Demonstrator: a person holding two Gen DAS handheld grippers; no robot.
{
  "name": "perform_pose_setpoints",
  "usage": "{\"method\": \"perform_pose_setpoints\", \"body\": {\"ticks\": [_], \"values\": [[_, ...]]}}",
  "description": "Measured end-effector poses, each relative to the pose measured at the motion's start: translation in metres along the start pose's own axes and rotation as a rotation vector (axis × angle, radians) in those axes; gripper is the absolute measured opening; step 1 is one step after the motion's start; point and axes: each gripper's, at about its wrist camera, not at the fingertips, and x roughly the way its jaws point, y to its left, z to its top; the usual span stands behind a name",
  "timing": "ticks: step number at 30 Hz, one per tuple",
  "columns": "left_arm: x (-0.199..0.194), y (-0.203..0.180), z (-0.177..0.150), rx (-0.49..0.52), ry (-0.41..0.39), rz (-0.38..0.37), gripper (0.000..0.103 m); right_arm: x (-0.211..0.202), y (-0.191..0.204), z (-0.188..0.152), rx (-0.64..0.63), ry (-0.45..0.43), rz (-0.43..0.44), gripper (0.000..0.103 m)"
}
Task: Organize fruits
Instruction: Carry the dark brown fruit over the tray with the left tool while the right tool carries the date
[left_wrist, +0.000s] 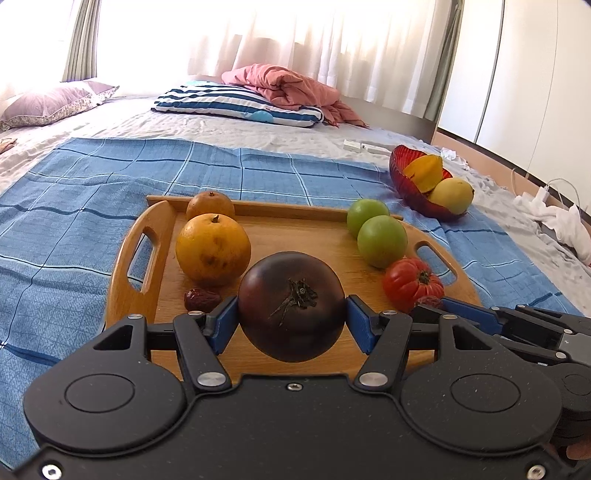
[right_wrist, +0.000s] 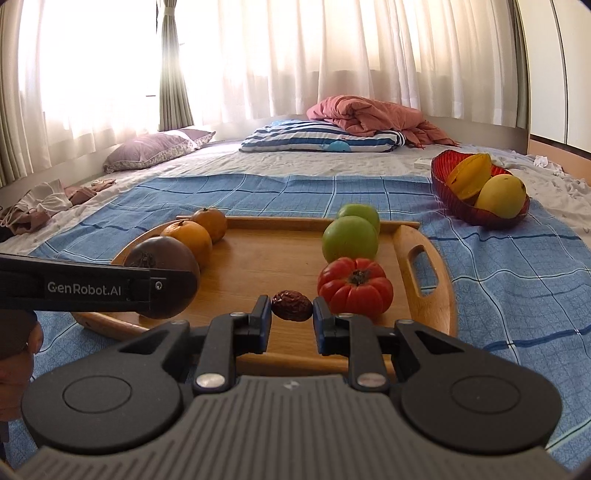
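My left gripper (left_wrist: 291, 314) is shut on a dark purple tomato (left_wrist: 291, 306), just above the near part of the wooden tray (left_wrist: 295, 236). My right gripper (right_wrist: 291, 310) is shut on a small wrinkled red date (right_wrist: 291, 305), low over the tray's (right_wrist: 273, 254) front edge beside a red ribbed tomato (right_wrist: 354, 288). Two oranges (left_wrist: 213, 248) line the tray's left side and two green fruits (left_wrist: 382, 240) its right. Another date (left_wrist: 201, 298) lies by the near orange. In the right wrist view the left gripper (right_wrist: 173, 288) partly hides the dark tomato (right_wrist: 162, 258).
A red glass bowl (left_wrist: 406, 173) with a starfruit (left_wrist: 424, 171) and a yellow mango (left_wrist: 452, 194) sits right of the tray on the blue checked cloth (left_wrist: 74, 221). Pillows and a pink blanket lie farther back on the bed. A hand shows at the left edge of the right wrist view.
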Motion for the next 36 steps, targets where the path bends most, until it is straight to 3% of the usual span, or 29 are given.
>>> {"method": "perform_pose_setpoints", "body": {"ticks": [11,36], "values": [[0.027,0.000,-0.002,-0.005,0.029,0.012,0.060,0.031,-0.001,-0.002,0.006,0.036,-0.001,0.029],[0.038,-0.001,-0.007,0.002,0.047,0.018,0.060,0.050,-0.003,-0.010,0.016,0.089,-0.017,0.030]]}}
